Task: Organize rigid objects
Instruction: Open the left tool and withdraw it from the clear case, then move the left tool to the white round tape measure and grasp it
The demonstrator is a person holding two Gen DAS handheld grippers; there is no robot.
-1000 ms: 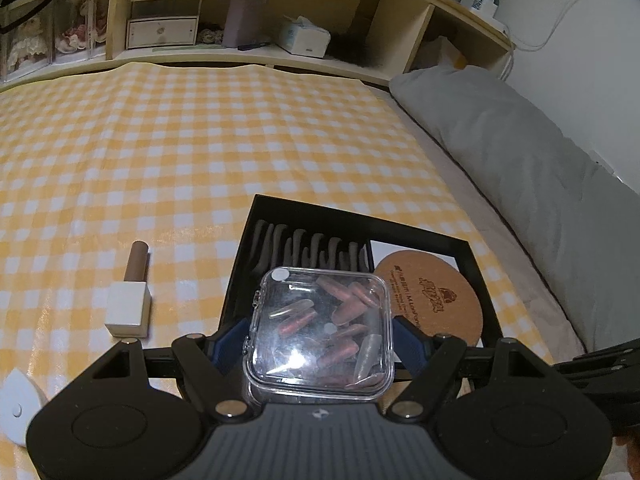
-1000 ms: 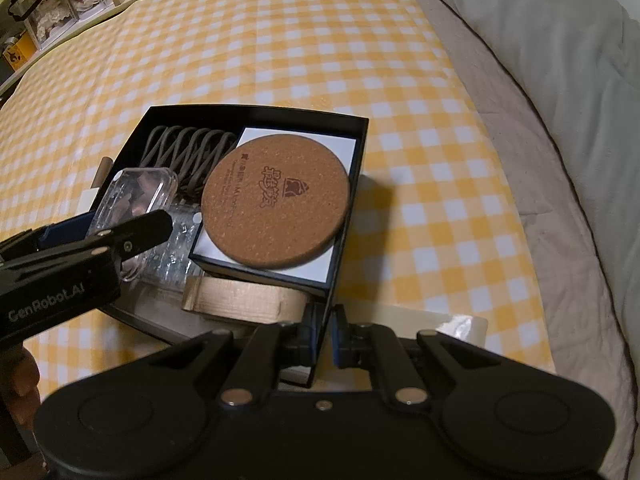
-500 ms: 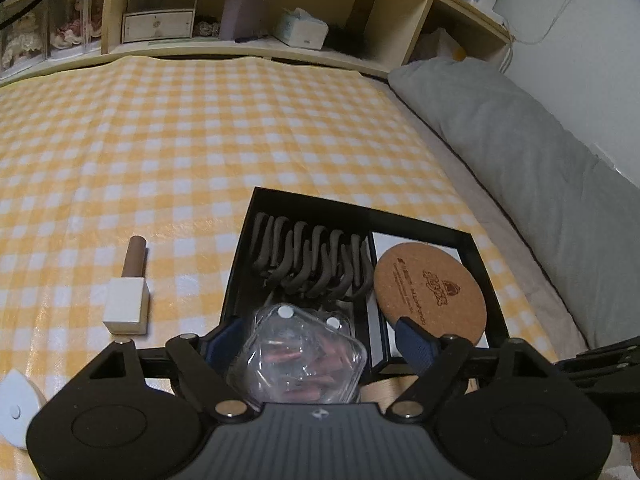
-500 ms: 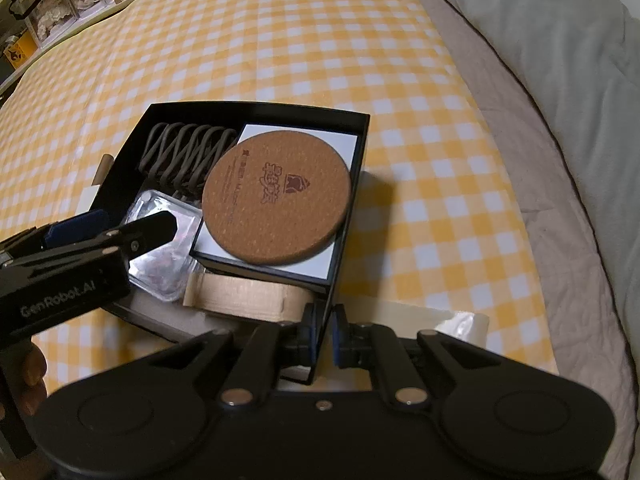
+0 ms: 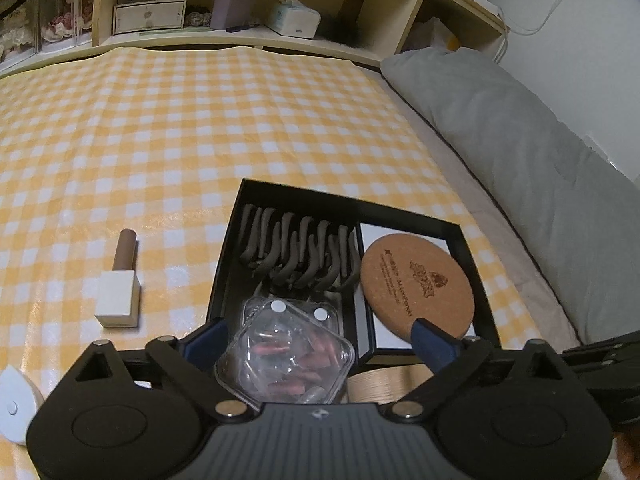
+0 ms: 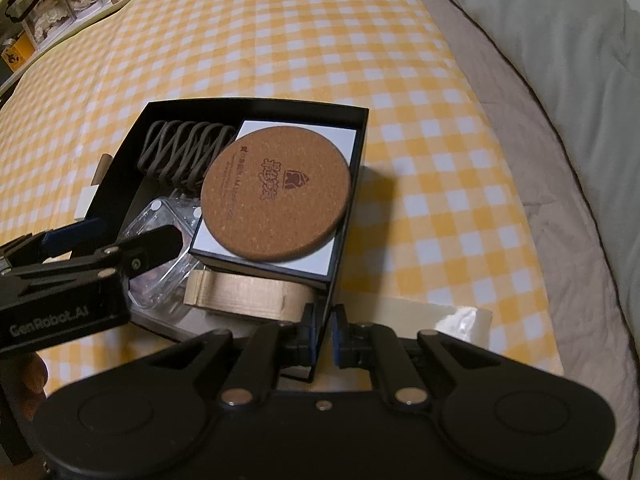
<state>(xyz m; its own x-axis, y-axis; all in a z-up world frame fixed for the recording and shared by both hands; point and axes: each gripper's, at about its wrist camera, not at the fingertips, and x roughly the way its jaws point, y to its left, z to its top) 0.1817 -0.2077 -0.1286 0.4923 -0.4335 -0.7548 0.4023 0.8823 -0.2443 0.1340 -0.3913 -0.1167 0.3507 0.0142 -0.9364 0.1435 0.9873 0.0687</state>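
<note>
A black box on the checked bedspread holds a grey coiled cord, a cork coaster on a white inner box, and a tan tape roll. A clear plastic case of pink nail tips lies in the box's near left corner. My left gripper straddles the case with its jaws opening, and the pads stand clear of it. My right gripper is shut on the near wall of the black box. The right wrist view also shows the case, the coaster and the left gripper.
A brown bottle with a white square cap lies on the spread left of the box. A small white device sits at the near left edge. A grey pillow runs along the right. Wooden shelves line the far side.
The clear case has gone down from between the left jaws into the box, and those jaws have spread wide. The right gripper has kept its hold on the box wall.
</note>
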